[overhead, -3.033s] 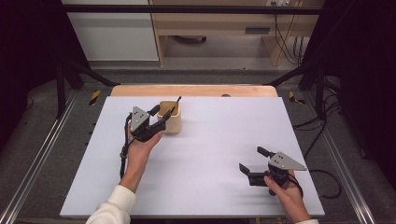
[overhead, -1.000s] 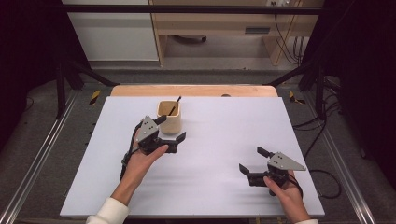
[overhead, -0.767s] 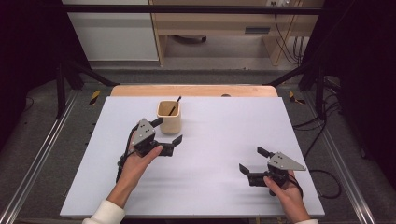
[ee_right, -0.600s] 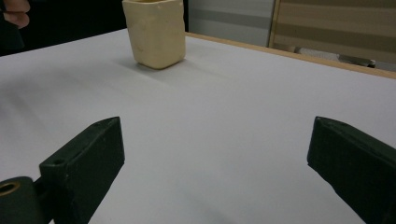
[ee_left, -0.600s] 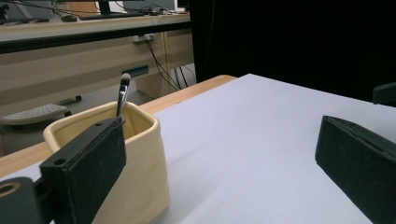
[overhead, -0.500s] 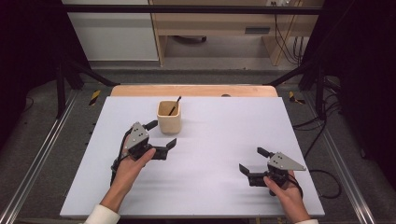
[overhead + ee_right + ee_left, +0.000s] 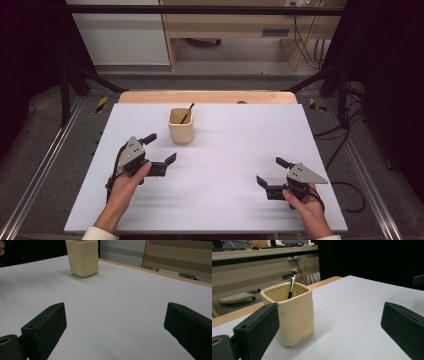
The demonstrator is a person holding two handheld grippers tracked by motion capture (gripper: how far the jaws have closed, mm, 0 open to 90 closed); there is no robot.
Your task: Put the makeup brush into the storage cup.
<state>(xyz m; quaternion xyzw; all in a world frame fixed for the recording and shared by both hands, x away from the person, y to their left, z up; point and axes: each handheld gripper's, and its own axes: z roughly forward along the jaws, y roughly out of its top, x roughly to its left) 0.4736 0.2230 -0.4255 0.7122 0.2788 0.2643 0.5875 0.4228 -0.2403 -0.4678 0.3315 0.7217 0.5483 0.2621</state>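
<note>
High view shows a white surface (image 7: 220, 200) with a cream cup (image 7: 180, 125) standing upright on its far half, a little left of the middle. A thin black brush (image 7: 186, 113) stands inside the cup and leans against its far right corner, with the tip above the rim. The left tool (image 7: 160, 148) is near the cup, on the side closer to the person and slightly to the left, and it does not touch the cup. Its jaws are spread wide and nothing is between them. The left hand (image 7: 127, 182) holds this tool from below.

From the left gripper view, the cup (image 7: 292, 315) stands in front of the left jaw, and the brush (image 7: 292, 282) rises out of it with the soft tip up.

The right tool (image 7: 270, 176) is at the near right part of the surface, well apart from the cup. Its jaws are also wide apart and empty, and the right hand (image 7: 307, 207) holds it. From the right gripper view, the cup (image 7: 82, 257) is far off at the upper left, and bare white surface lies between the two jaws.
</note>
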